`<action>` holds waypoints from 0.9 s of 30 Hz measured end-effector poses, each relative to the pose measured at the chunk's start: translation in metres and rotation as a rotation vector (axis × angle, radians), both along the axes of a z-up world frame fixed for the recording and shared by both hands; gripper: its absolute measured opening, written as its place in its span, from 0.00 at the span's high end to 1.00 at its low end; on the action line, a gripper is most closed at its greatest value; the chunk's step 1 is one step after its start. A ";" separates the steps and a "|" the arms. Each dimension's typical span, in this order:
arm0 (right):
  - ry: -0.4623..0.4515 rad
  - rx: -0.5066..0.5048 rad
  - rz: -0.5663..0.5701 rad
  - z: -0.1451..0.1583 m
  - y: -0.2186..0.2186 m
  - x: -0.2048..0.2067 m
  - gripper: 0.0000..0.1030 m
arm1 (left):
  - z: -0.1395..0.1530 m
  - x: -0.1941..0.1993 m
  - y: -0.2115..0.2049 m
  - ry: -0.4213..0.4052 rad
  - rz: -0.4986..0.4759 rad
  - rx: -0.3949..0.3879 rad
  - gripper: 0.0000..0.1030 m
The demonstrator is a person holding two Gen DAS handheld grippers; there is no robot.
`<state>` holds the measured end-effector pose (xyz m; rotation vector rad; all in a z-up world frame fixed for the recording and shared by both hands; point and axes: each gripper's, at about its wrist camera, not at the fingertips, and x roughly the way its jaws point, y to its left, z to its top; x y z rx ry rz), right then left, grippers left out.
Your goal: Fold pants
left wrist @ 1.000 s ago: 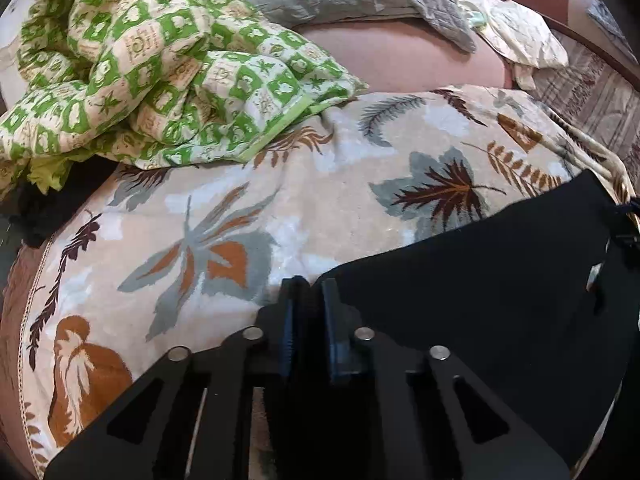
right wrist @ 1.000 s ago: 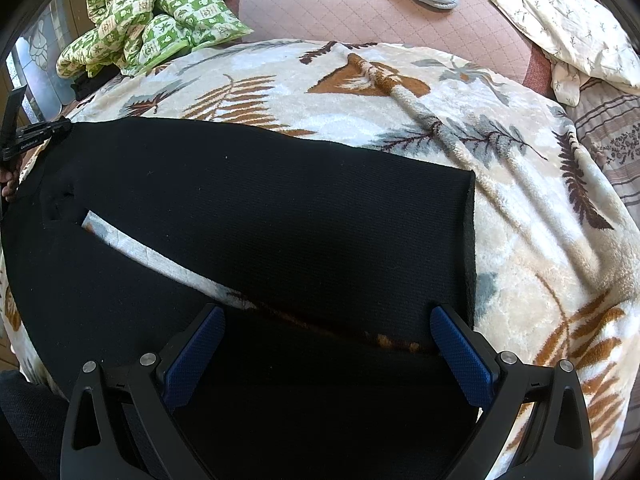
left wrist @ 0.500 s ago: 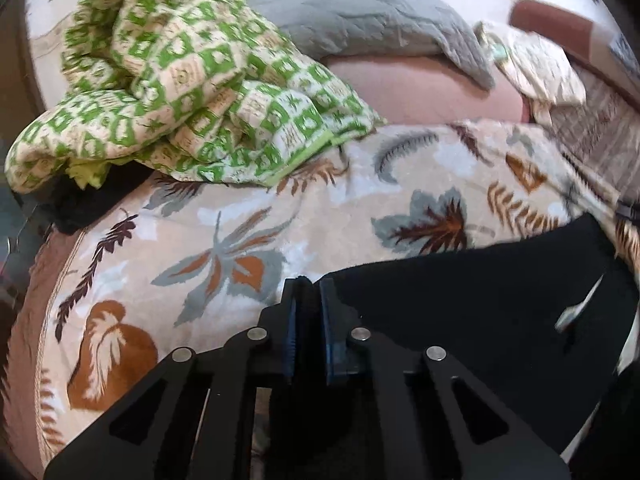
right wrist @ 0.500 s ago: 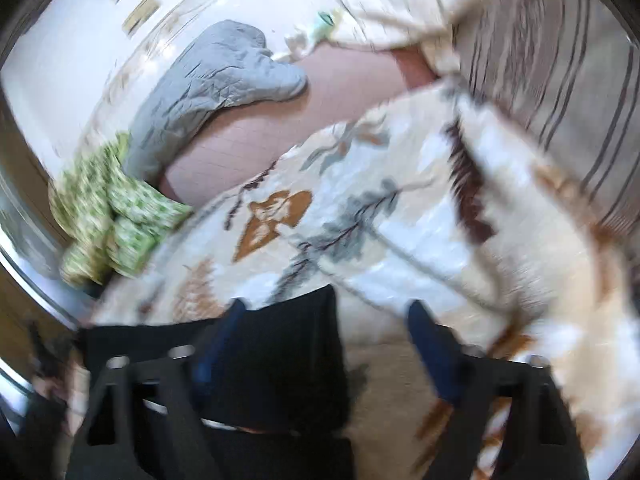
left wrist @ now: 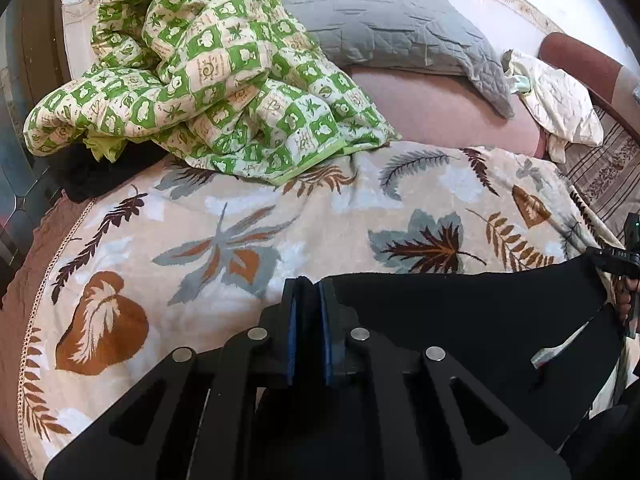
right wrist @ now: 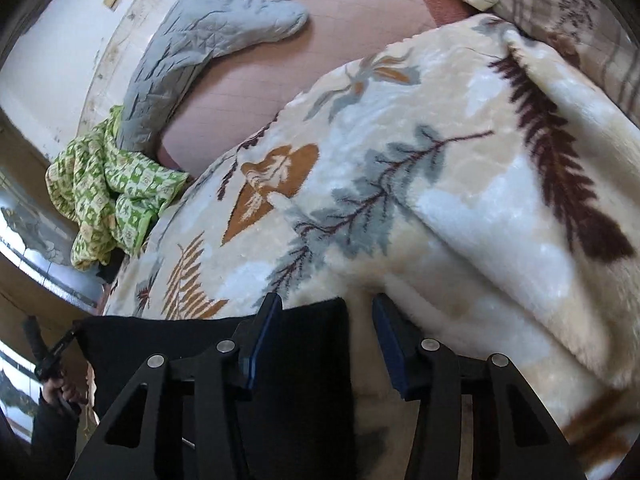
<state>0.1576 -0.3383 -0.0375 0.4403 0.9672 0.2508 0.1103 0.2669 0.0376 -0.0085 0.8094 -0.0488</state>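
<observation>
Pants [left wrist: 460, 320], black, are lying at six o'clock on the leaf-print blanket [left wrist: 240, 220]; your left gripper [left wrist: 308, 320] is pinching one corner tight while your right gripper [right wrist: 324, 336] is closing, half-spread, around the other corner, not yet pressing, so finish clamping before lifting both to fold.

The left gripper [left wrist: 308, 300] has its blue-padded jaws pinched together on a corner of the black pants [left wrist: 460, 320], whose dark cloth spreads away to the claw's right and under it. Beneath them lies a cream leaf-print blanket [left wrist: 224, 240], reaching ahead of the claw and off to its left. Further ahead and to the left, a green checked quilt [left wrist: 208, 80] sits bunched in a heap. A grey quilted pillow [left wrist: 392, 32] lies beyond it, ahead and slightly right. At the far right edge, part of the right gripper [left wrist: 624, 256] shows at the pants' far corner, with fingers [left wrist: 624, 300] just below it.
</observation>
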 end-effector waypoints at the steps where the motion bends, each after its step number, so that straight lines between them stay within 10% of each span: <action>1: 0.002 -0.001 0.015 0.000 0.001 0.001 0.65 | 0.000 0.001 0.000 0.006 0.003 -0.001 0.93; 2: 0.009 0.000 0.038 -0.001 0.002 0.003 0.93 | 0.000 0.002 0.001 0.010 0.006 -0.005 0.93; 3: 0.020 0.004 0.056 -0.001 0.006 0.004 0.95 | 0.000 0.003 0.001 0.012 0.007 -0.007 0.93; 11: -0.131 -0.097 0.124 0.041 0.016 -0.036 0.95 | 0.008 -0.015 -0.012 -0.045 -0.051 0.088 0.93; 21: -0.182 -0.207 0.421 0.069 0.044 -0.149 0.95 | -0.014 -0.136 -0.007 -0.196 -0.114 0.234 0.93; 27: -0.080 -0.255 0.583 0.048 0.046 -0.191 0.86 | -0.045 -0.194 0.030 -0.120 -0.033 0.073 0.83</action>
